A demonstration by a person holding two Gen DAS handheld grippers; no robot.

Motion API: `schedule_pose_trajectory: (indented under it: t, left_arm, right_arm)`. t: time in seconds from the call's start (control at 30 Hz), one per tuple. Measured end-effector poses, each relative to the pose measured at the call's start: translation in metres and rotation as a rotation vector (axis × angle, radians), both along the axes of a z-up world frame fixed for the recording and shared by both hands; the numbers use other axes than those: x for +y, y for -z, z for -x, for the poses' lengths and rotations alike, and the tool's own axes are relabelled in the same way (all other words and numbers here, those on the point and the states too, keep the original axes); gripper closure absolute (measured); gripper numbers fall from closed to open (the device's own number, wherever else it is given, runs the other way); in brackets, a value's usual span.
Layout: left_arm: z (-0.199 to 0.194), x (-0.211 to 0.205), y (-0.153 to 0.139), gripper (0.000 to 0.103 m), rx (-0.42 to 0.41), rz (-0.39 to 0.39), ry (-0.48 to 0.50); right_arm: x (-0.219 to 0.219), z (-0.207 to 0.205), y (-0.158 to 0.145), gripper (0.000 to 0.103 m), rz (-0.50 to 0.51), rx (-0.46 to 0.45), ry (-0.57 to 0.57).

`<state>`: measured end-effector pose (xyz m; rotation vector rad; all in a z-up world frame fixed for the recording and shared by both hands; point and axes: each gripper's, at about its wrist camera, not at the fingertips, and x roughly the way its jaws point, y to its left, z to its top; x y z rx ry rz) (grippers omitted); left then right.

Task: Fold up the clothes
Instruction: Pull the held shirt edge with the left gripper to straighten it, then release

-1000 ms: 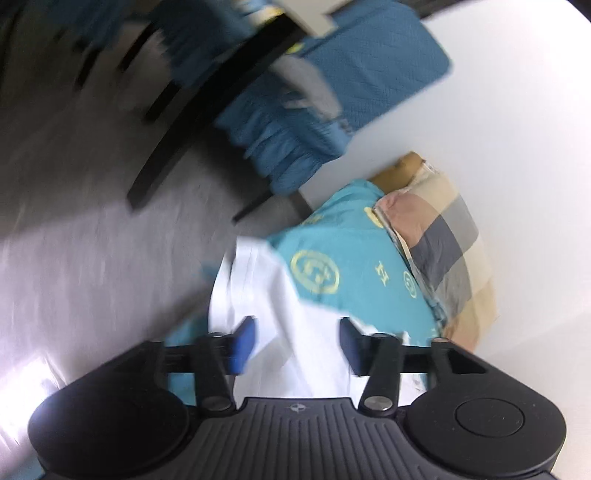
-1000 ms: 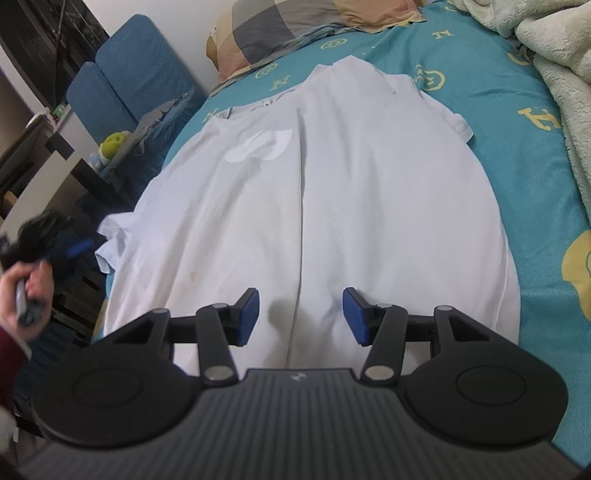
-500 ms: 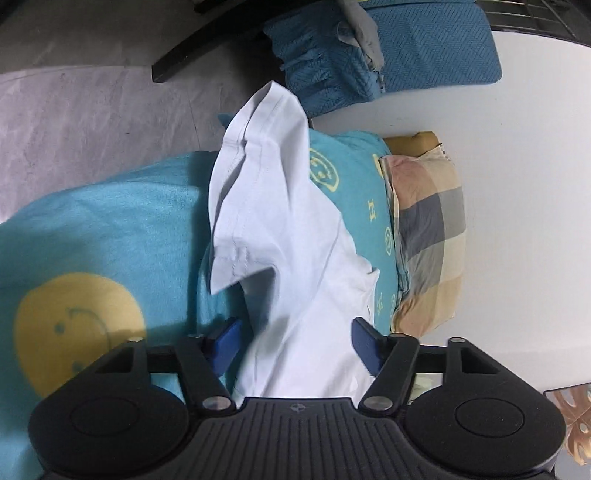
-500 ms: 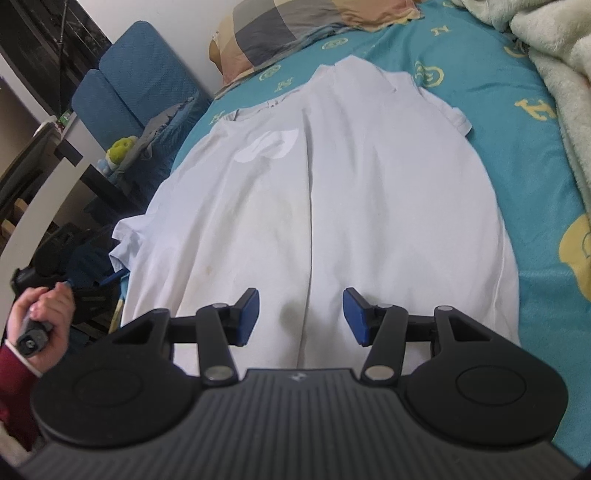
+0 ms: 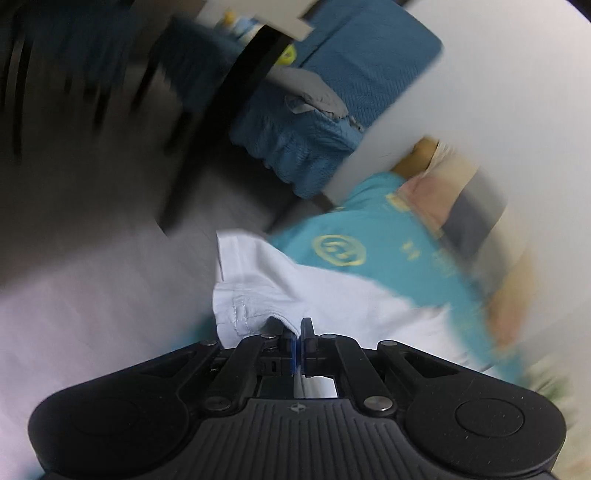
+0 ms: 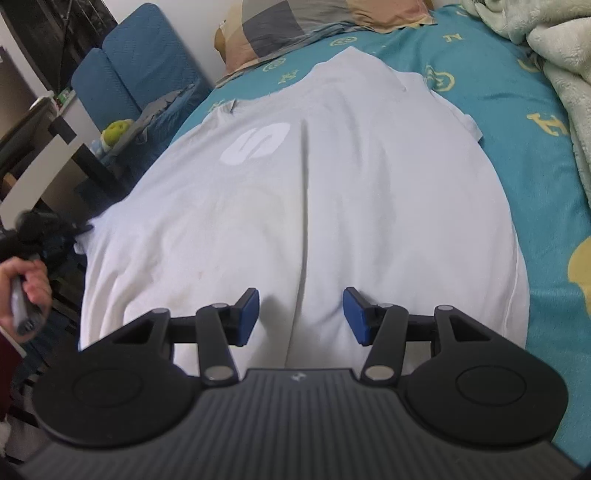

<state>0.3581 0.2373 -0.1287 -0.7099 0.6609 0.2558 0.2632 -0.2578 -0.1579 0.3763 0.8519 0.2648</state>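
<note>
One half-second ago the left gripper (image 5: 298, 334) stood with jaws wide apart; now they pinch the sleeve edge of the white cotton T-shirt (image 6: 314, 206), spread flat on the teal patterned bed (image 6: 532, 155). The right gripper (image 6: 301, 314), lower centre, hovers with jaws wide, empty. A sleeve fold seems likely.

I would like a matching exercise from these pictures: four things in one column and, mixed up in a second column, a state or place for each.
Things:
1. left tongs
2. right tongs
3. checked pillow
4. white T-shirt

States or places:
a. open above the hem
b. spread flat on the teal sheet
c. shut on a sleeve edge
d. at the head of the bed

Pairs: 1-c, 2-a, 3-d, 4-b
</note>
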Motion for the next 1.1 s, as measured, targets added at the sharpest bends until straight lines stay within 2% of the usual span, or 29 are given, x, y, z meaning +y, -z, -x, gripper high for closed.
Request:
schedule_pose_trajectory:
  t: [0.1,0.23,0.33,0.4,0.57,0.73,0.8,0.87,0.93,1.1]
  left_arm:
    - [0.002,-0.008,0.002,0.098,0.042,-0.015,0.053]
    - [0.032,-0.015,-0.015,0.075,0.069,0.002,0.13]
    - [0.072,-0.027,-0.03,0.063,0.093,0.033,0.192]
    - [0.099,-0.035,-0.038,0.058,0.117,0.051,0.239]
    - [0.157,-0.069,-0.037,0.057,0.209,0.08,0.318]
    - [0.172,-0.103,-0.014,0.055,0.264,0.066,0.369]
    - [0.173,-0.11,-0.001,0.058,0.292,0.054,0.367]
    - [0.174,-0.111,0.008,0.068,0.314,0.036,0.358]
    - [0.174,-0.105,0.004,0.101,0.321,0.016,0.34]
    - [0.175,-0.088,-0.007,0.102,0.338,-0.036,0.292]
  right_arm:
    - [-0.004,0.0,-0.003,0.049,0.003,-0.01,0.009]
    - [-0.009,0.001,-0.008,0.049,0.006,-0.023,0.023]
    - [-0.014,0.006,-0.015,0.049,0.0,-0.037,0.029]
    - [-0.017,0.012,-0.022,0.049,-0.004,-0.045,0.036]
    - [-0.021,0.027,-0.031,0.049,0.014,-0.047,0.038]
    - [-0.021,0.043,-0.037,0.049,0.045,-0.04,0.032]
    - [-0.022,0.049,-0.04,0.049,0.057,-0.037,0.03]
    - [-0.022,0.055,-0.042,0.049,0.069,-0.034,0.028]
    - [-0.022,0.061,-0.045,0.049,0.082,-0.031,0.026]
    - [-0.023,0.069,-0.047,0.049,0.096,-0.023,0.02]
